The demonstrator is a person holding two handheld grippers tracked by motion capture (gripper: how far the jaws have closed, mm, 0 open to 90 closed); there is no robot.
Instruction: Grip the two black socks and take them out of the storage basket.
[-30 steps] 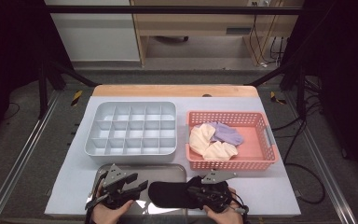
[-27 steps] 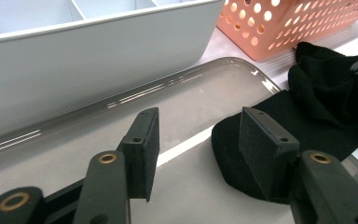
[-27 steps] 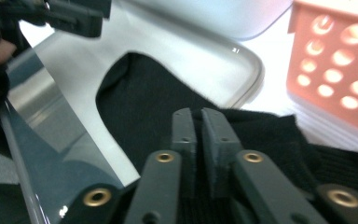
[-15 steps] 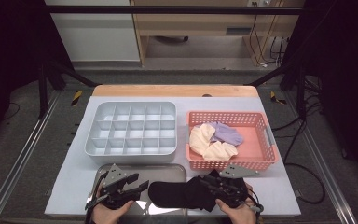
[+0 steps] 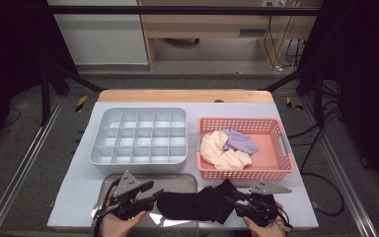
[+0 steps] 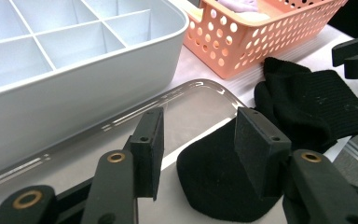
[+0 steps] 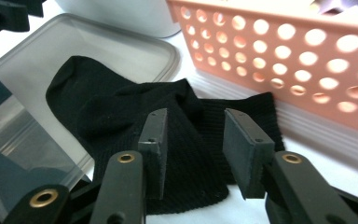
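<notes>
1. The black sock lay near the front edge of the bench, half on the clear tray and half on the bare bench top in front of the pink basket — still rumpled, not folded.
2. My left claw stood spread at the sock's toe end, its jaws having just been closing a little; the toe sat by one pad, not pinched.
3. My right claw was spread too — its jaws had just been opening, and the ribbed cuff lay loose beneath them, no longer gripped.
4. The grey divided box had every compartment bare, so I judged nothing had been stowed yet.
5. The cream socks and purple sock waited in the basket.
6. Left to do, as I saw it: tidy the black sock, put it in a compartment, then the others.
</notes>
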